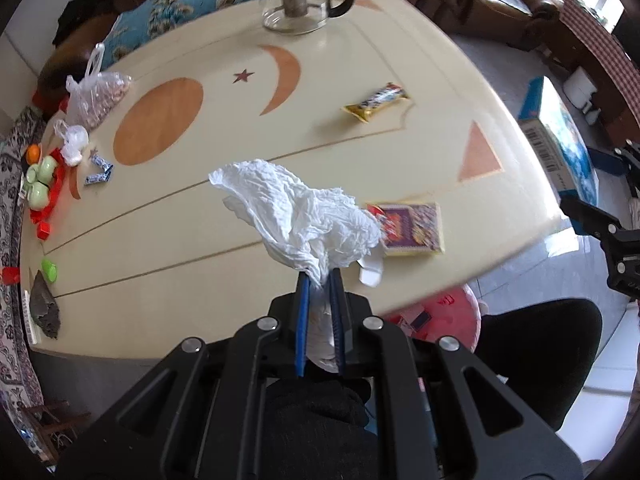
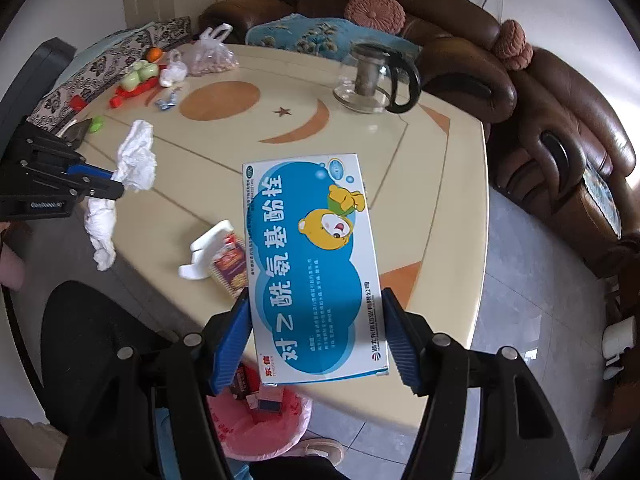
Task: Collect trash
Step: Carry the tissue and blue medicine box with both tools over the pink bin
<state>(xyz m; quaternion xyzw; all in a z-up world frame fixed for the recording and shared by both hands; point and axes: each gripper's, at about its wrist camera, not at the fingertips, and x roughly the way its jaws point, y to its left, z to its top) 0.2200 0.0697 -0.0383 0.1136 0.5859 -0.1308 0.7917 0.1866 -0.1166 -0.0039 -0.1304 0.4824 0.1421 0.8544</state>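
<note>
Jaws: left gripper [image 1: 319, 280] pinching a crumpled tissue [image 1: 300, 216], soft, weightless | right gripper [image 2: 316, 312] clamping a medicine box [image 2: 310, 264] by its long edges (crushable) | both above bench [image 1: 340, 60].

Right wrist view: the blue-and-white box [image 2: 316, 268] hides part of the table [image 2: 448, 200] and most of the small purple packet [image 2: 230, 268]. The pink-lined bin [image 2: 260, 428] is partly covered by the table's near edge and the gripper frame. Left wrist view: the crumpled tissue [image 1: 304, 216] hides the purple packet's [image 1: 412, 228] left end; the glass teapot's [image 1: 300, 0] top is cut off by the upper edge.
</note>
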